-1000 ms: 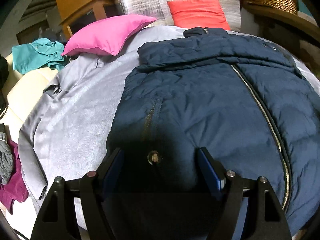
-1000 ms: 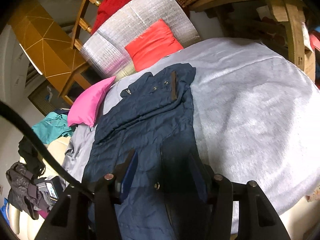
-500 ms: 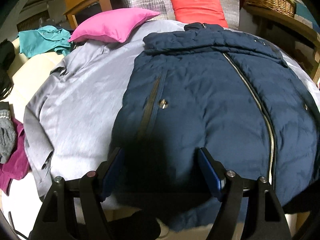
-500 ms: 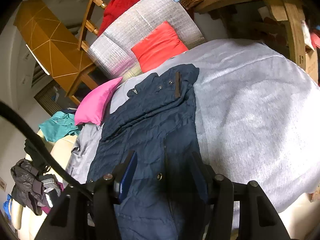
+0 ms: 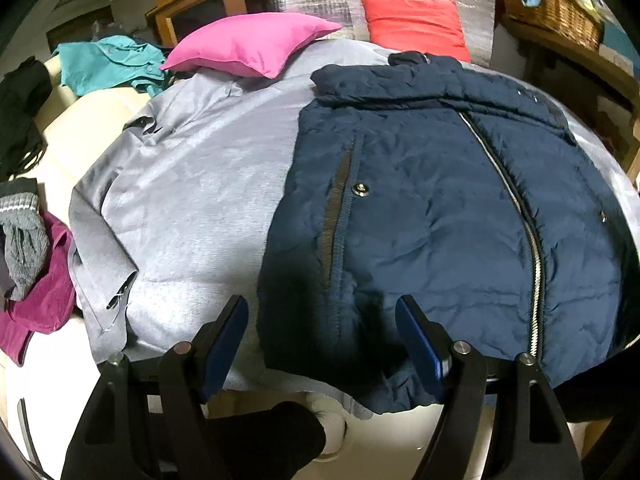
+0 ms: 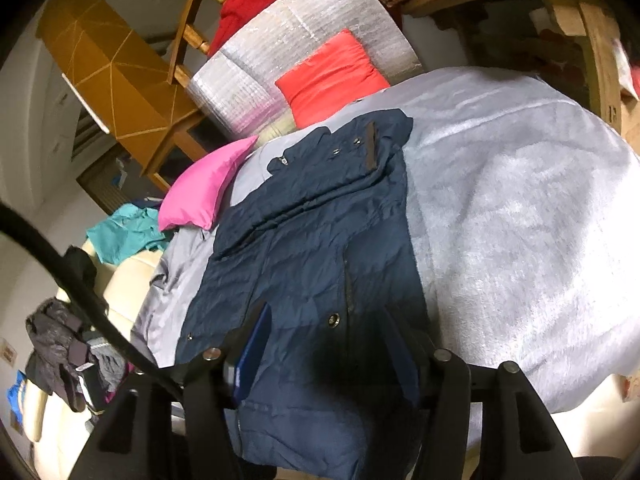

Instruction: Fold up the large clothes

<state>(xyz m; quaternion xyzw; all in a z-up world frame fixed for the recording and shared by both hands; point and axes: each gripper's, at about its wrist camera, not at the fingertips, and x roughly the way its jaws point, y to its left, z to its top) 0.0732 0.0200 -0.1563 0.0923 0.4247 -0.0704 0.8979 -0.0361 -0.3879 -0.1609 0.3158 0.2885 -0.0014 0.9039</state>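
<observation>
A navy puffer jacket (image 5: 420,208) lies flat, front up and zipped, on a grey blanket (image 5: 192,200); its collar is at the far end and its hem hangs over the near edge. My left gripper (image 5: 322,308) hovers open over the hem's left corner, next to a pocket with a snap. In the right wrist view the jacket (image 6: 304,256) runs away from me. My right gripper (image 6: 328,320) is over the hem's right side. Its jaws are opening with jacket fabric lying between them, and the pads do not press on it.
A pink pillow (image 5: 252,44) and a red pillow (image 5: 412,20) lie at the far end against a silver padded panel. Teal clothing (image 5: 108,64) and a magenta cloth (image 5: 44,300) lie to the left. A wicker basket (image 5: 548,8) sits on a wooden shelf at right. Bare blanket (image 6: 520,220) stretches right of the jacket.
The left gripper has drawn back toward the near edge, so the jacket's hem now shows. The right gripper's jaws stand slightly wider. The jacket has not moved.
</observation>
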